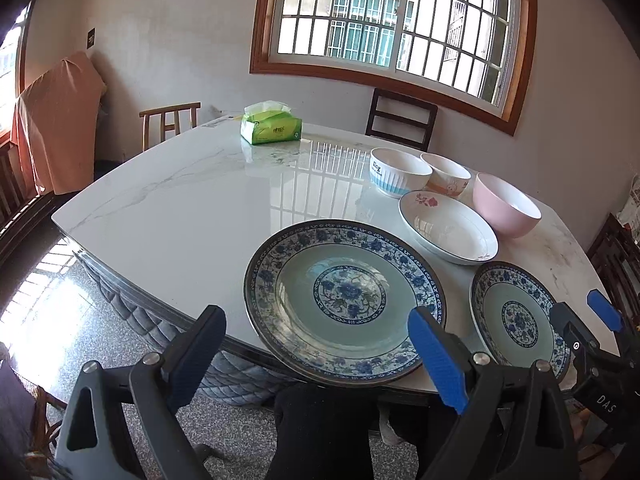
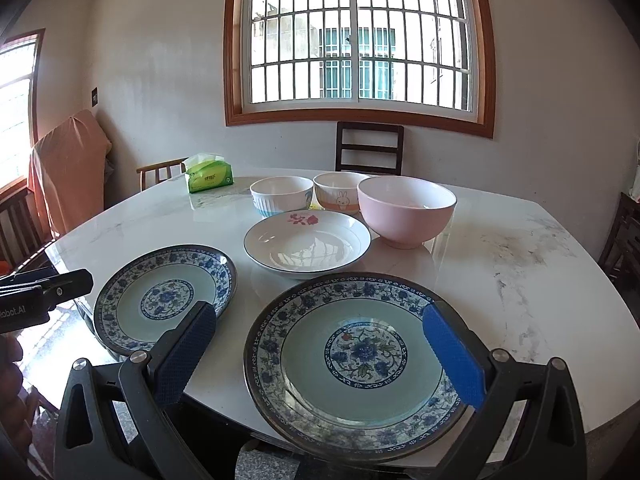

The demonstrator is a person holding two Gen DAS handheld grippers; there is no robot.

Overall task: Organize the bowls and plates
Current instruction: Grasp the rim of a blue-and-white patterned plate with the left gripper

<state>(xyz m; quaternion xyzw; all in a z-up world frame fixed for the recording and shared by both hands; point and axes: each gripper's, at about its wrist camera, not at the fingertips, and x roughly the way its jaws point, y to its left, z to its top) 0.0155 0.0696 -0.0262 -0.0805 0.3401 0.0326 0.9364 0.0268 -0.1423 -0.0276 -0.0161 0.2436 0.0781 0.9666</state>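
Note:
Two blue-patterned plates sit at the near edge of the white marble table. My left gripper hangs open over the left plate, touching nothing. My right gripper stands open over the right plate, also empty. Behind them lies a white plate with a rose. Further back stand a striped bowl, a rabbit bowl and a pink bowl. The right gripper shows at the left wrist view's right edge.
A green tissue pack lies at the table's far left. Chairs stand behind the table and at its left. An orange cloth covers something by the left wall. A person's dark-clad legs are below the table edge.

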